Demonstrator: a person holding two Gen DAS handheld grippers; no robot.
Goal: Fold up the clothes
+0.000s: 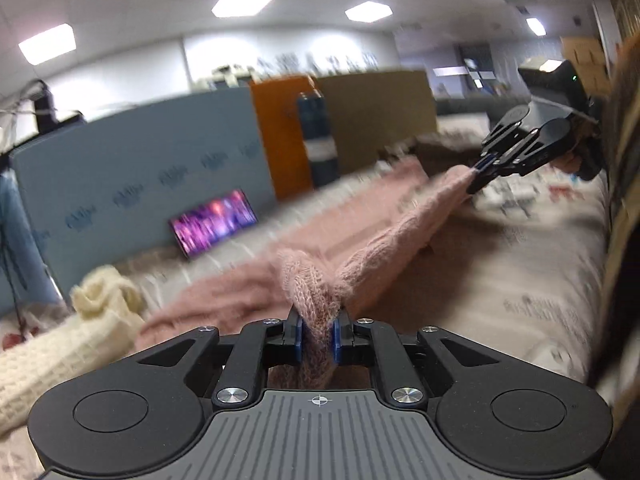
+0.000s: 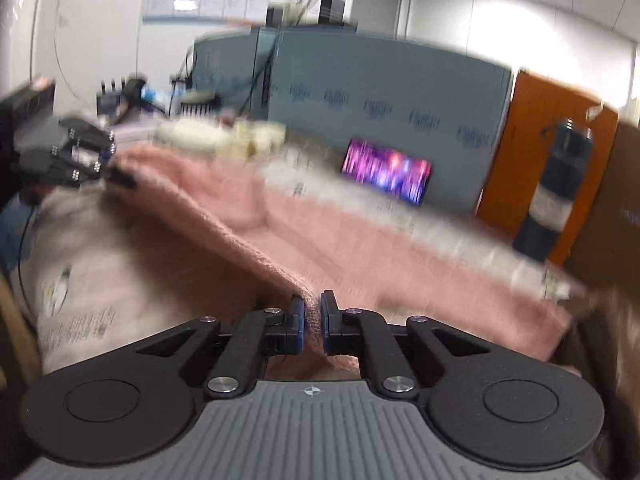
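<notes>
Item: pink knit sweater, loosely knitted, fuzzy yarn.
Location: one edge lifted and stretched between the two grippers; the rest trails onto the printed cloth-covered surface below.
Handling, judged: soft, limp and light; stretches and sags under its own weight, so the span between the grips droops. Not fragile, though open knit could snag on finger edges. Fuzzy surface should resist slipping.
Where to hold, judged: at the edge or corners, with a bunched fold in each grip, as now; a single thin layer might pull out.
Left gripper: fingers closed on a thick wad of the knit, which bulges up between the blue pads; held level, pointing across the surface.
Right gripper: fingers pinched nearly together on a thin edge of the knit; seen from the left wrist view, it sits raised, well apart from the left.
Nearby: cream knit garment, crumpled beside the pink one, untouched.
Image quality: motion blur throughout; finer detail unclear.
</notes>
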